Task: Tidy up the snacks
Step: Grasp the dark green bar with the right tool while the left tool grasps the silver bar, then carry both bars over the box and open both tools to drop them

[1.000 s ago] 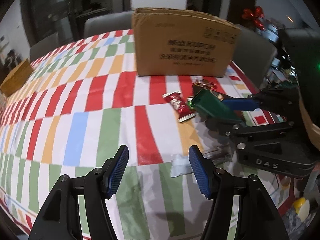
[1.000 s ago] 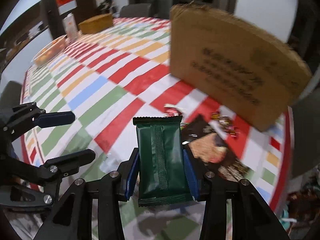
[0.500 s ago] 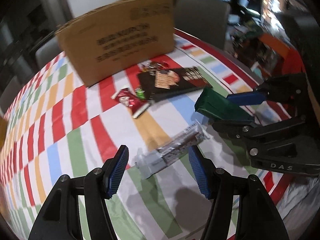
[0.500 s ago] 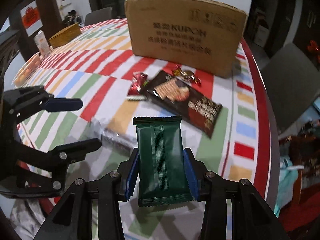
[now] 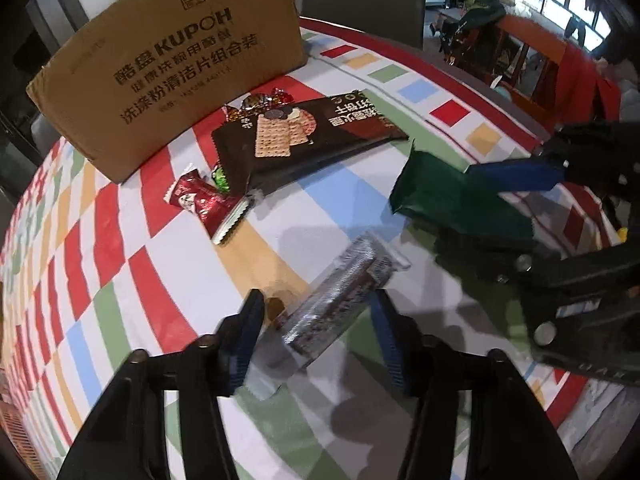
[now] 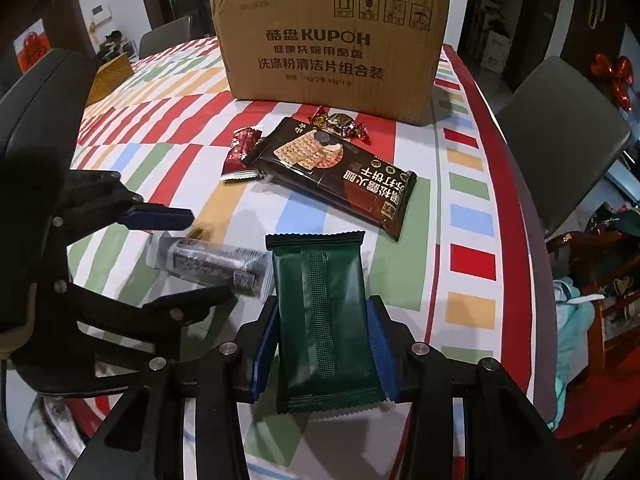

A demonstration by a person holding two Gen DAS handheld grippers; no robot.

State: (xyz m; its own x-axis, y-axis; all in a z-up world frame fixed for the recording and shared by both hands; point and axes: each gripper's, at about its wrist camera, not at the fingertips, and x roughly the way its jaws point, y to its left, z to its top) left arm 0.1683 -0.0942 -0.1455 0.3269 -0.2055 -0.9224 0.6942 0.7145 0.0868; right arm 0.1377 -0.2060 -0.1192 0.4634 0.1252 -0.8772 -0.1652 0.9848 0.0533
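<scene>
We read "KUPOH" in bold letters on the cardboard box, with Chinese lines beneath and handling symbols along its top edge. The dark cracker packet also carries Chinese characters, beside a picture of square crackers. Our right gripper is clamped on the green packet, which stands out toward 12 o'clock between the blue pads. Our left gripper has its jaws spread apart, straddling the near end of the silver-wrapped bar, which lies on the striped tablecloth and runs toward 1 o'clock; whether the pads touch it we cannot tell. The red wrapped snack lies at 11 o'clock, against the cracker packet's corner.
</scene>
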